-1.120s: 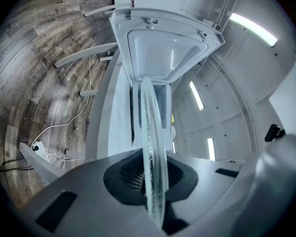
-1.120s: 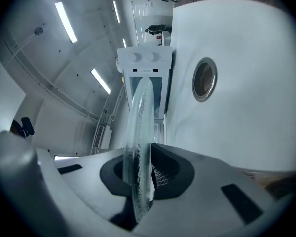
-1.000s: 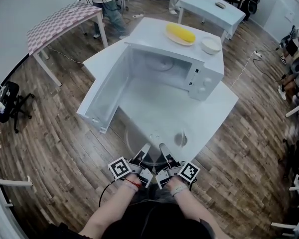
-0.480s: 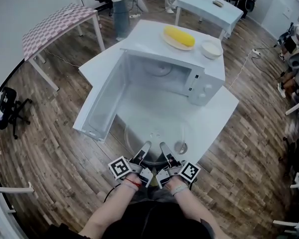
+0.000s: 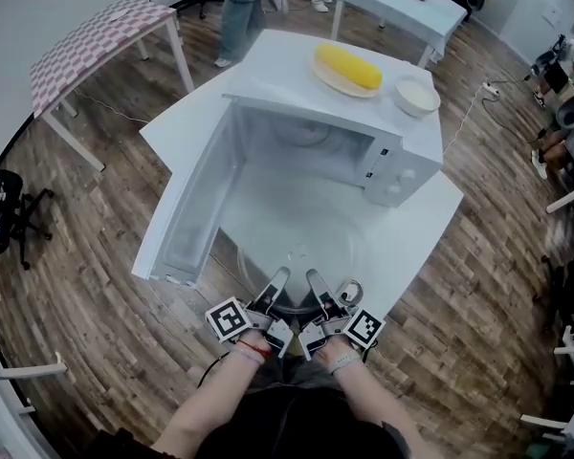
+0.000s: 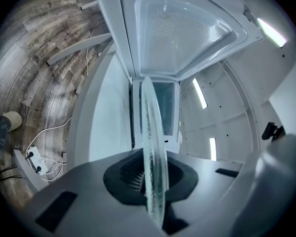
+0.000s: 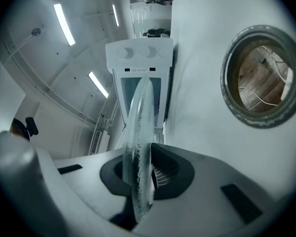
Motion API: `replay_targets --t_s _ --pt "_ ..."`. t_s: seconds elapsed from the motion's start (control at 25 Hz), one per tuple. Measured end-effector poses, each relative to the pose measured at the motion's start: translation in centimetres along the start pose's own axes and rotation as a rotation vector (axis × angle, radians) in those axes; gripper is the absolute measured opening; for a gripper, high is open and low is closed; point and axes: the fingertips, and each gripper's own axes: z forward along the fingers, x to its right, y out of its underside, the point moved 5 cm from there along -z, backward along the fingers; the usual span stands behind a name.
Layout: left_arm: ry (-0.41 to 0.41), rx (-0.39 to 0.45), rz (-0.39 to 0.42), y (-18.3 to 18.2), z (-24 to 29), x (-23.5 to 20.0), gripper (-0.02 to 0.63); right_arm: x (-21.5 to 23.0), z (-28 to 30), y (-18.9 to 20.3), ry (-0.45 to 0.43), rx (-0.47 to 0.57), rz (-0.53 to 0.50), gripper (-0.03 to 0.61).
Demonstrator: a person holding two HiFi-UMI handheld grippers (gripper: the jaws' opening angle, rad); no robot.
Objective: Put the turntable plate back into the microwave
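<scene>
The left tool (image 5: pixel 276 282) was clamped on the near rim of the clear round glass turntable plate (image 5: pixel 299 252). Just to its right, the right tool (image 5: pixel 315 283) pinched the same rim. In each tool's own view the dark ridged pads (image 6: pixel 124 174) pressed on the glass, which appeared edge-on. The plate lay flat and level over the front part of the white worktop (image 5: pixel 423 226). It reached away from the person toward the open mouth of the white microwave oven (image 5: pixel 387 156). Being round, it had no long axis, and its far edge was hard to trace against the white surface.

At the far left a black office chair (image 5: pixel 8 207) stood on the brown wood-plank floor (image 5: pixel 81 256). Behind it stood a table with a pink-and-white checked top (image 5: pixel 96 38). The microwave's white door (image 5: pixel 187 208) hung open to the left of the cavity. A round grey cable hole (image 5: pixel 349 293) sat in the worktop just right of the right tool. On the microwave's top lay a yellow cob-shaped object on a plate (image 5: pixel 347 65), with a white bowl (image 5: pixel 416 95) to its right. A second white table (image 5: pixel 402 3) stood at the back right.
</scene>
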Motion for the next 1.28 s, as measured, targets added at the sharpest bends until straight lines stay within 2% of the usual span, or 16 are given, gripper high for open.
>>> replay_targets --t_s 0.68,0.84,1.28 --pt "0.003 0.003 -0.016 -3.0 3.9 -0.7 0.032 0.6 4.1 -2.7 0.005 -0.006 -0.031 0.041" --pt "0.003 0.005 -0.027 -3.3 4.6 -1.0 0.032 1.0 4.7 -3.1 -0.006 -0.003 -0.007 0.041" --pt "-0.010 0.001 -0.011 -5.0 7.4 -1.7 0.032 1.7 7.1 -5.4 -0.003 -0.007 -0.024 0.041"
